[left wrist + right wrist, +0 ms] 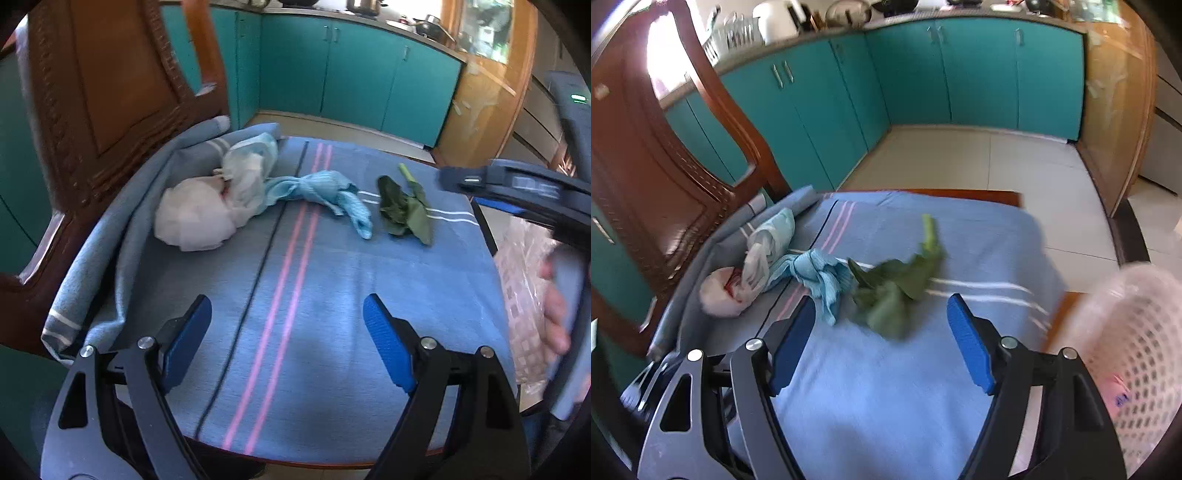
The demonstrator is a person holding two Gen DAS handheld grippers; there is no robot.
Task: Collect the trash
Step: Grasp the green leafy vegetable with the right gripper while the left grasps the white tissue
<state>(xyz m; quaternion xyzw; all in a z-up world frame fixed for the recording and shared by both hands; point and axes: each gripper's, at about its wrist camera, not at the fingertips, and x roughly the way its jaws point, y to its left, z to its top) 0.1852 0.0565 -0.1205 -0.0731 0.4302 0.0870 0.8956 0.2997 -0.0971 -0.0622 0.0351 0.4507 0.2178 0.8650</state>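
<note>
Both grippers hang over a table covered with a blue striped cloth, and both have their blue-padded fingers spread apart with nothing between them. In the left wrist view the left gripper fills the bottom of the frame above the cloth's pink stripes. The trash lies in a row across the middle of that frame: a white crumpled plastic bag at centre left, touching a knotted light-blue rag at centre, and a wilted green leaf just right of it. At the right edge of the frame, the right gripper's dark body reaches in, and a hand shows below it against a pale perforated basket. In the right wrist view the right gripper sits at the bottom, with the blurred leaf just beyond its fingertips at centre, the rag to the leaf's left and the bag further left. The basket stands at lower right. A wooden chair occupies the upper left.
</note>
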